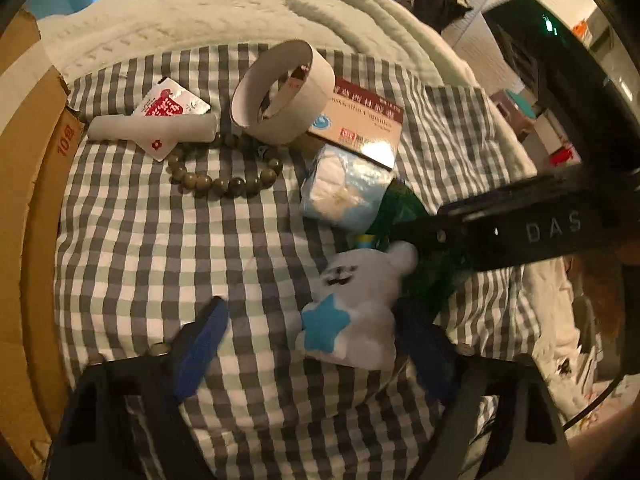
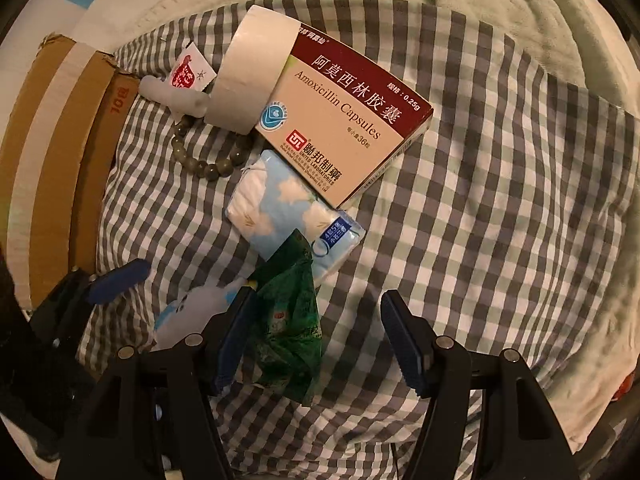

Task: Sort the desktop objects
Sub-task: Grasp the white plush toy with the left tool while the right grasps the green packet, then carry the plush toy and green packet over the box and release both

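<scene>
On a grey checked cloth (image 1: 160, 248) lie a white plush toy with a blue star (image 1: 352, 312), a green foil packet (image 2: 288, 332), a blue tissue pack (image 2: 280, 204), an amoxicillin box (image 2: 348, 116), a white tape roll (image 1: 280, 92), a bead bracelet (image 1: 224, 172), a white tube (image 1: 152, 128) and a red-white sachet (image 1: 168, 104). My left gripper (image 1: 316, 344) is open with the plush toy between its fingers. My right gripper (image 2: 320, 340) is open, low over the cloth, with the green packet against its left finger (image 2: 236, 336).
A brown cardboard box (image 1: 24, 200) stands along the left edge of the cloth. A cream blanket (image 1: 200, 12) lies behind the objects. The right gripper's black body (image 1: 520, 228) reaches in from the right in the left wrist view.
</scene>
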{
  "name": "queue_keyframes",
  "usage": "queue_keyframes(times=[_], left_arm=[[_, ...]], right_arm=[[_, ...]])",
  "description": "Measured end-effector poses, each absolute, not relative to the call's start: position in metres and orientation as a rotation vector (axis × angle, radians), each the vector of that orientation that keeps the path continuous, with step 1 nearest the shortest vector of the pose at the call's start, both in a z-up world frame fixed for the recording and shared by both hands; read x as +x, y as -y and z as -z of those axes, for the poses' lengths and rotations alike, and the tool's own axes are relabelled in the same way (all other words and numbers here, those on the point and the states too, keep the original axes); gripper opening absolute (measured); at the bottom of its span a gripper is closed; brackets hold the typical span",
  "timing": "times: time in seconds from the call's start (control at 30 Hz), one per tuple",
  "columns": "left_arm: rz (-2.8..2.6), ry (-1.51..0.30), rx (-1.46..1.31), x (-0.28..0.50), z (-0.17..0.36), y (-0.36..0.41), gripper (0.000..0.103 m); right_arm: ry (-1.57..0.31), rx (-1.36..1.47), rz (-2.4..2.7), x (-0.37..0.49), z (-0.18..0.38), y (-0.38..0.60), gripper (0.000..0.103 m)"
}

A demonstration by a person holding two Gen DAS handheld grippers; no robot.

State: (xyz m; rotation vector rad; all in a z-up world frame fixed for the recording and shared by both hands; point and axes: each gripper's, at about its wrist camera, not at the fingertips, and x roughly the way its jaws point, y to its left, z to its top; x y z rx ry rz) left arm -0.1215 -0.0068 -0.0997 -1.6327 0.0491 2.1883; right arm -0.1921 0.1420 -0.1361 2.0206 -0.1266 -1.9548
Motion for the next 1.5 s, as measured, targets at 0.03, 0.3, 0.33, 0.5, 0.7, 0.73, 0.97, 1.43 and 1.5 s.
queue_keyframes(times=[0.03, 0.3, 0.33, 0.5, 0.7, 0.73, 0.97, 1.43, 1.5], left_arm=[[-2.182, -0.05, -1.626, -0.121, 0.099, 0.006, 0.07], [-2.079, -0.082, -1.607, -0.114, 0.095, -0.002, 0.048], [-2.068, -0.08, -1.618, -0.114, 0.095, -0.002, 0.048], [-2.097, -0.151, -1.574, -0.11, 0.079, -0.006, 0.048], [-2.176, -0.2, -1.471, -0.114, 0.04, -0.003, 0.048], [-2.185, -0.19, -1.451, -0.115, 0.032, 0.0, 0.048], [-2.368, -0.178, -1.275, -0.119, -0.044, 0.036, 0.048], [-2.89, 0.219, -1.229, -0.084, -0.163, 0.191, 0.048], [-2.973, 0.18, -1.249, -0.076, -0.163, 0.207, 0.048]], right_arm=[[0.152, 2.022, 1.948, -0.191, 0.137, -0.144, 0.06], [0.199, 1.998, 1.821, -0.172, 0.132, -0.131, 0.028], [0.187, 1.992, 1.833, -0.171, 0.129, -0.13, 0.026], [0.158, 1.97, 1.892, -0.172, 0.112, -0.139, 0.024], [0.078, 1.906, 2.051, -0.177, 0.064, -0.153, 0.024], [0.074, 1.883, 2.076, -0.179, 0.052, -0.153, 0.024], [0.012, 1.656, 2.209, -0.175, -0.041, -0.113, 0.024], [-0.086, 1.249, 2.261, -0.125, -0.157, 0.037, 0.024], [-0.089, 1.238, 2.235, -0.12, -0.154, 0.06, 0.024]])
